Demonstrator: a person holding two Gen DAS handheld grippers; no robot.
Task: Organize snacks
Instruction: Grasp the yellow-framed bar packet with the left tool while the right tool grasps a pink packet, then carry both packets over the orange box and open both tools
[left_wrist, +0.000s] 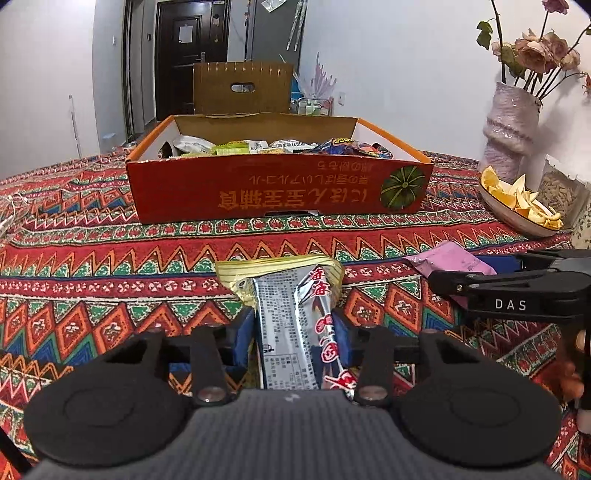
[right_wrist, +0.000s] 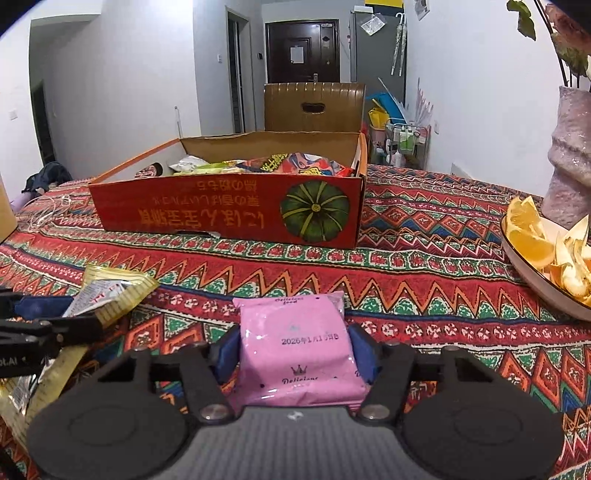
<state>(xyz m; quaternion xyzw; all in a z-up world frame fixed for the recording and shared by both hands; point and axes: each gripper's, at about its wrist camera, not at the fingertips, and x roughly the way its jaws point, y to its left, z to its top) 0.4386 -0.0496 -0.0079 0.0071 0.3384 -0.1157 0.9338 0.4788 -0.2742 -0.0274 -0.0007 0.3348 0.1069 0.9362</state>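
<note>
The left gripper (left_wrist: 291, 334) is clamped on a silver and gold snack packet (left_wrist: 291, 314), its blue pads pressing both sides. The right gripper (right_wrist: 295, 350) squeezes a pink snack packet (right_wrist: 295, 343) the same way. Ahead of both claws, beyond patterned cloth (right_wrist: 424, 273), stands the red cardboard box (left_wrist: 280, 192) holding more snacks

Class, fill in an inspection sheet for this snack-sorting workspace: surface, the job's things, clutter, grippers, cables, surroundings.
Surface: patterned tablecloth.
Job's things: open red box holding snacks; silver-and-gold packet; pink packet.
Clutter: plate of orange peel; vase with flowers.
Grippers: left gripper pads against the silver-and-gold packet; right gripper pads against the pink packet.
Cables: white cord near the table's far left edge.
Surroundings: dark door, brown chair.
</note>
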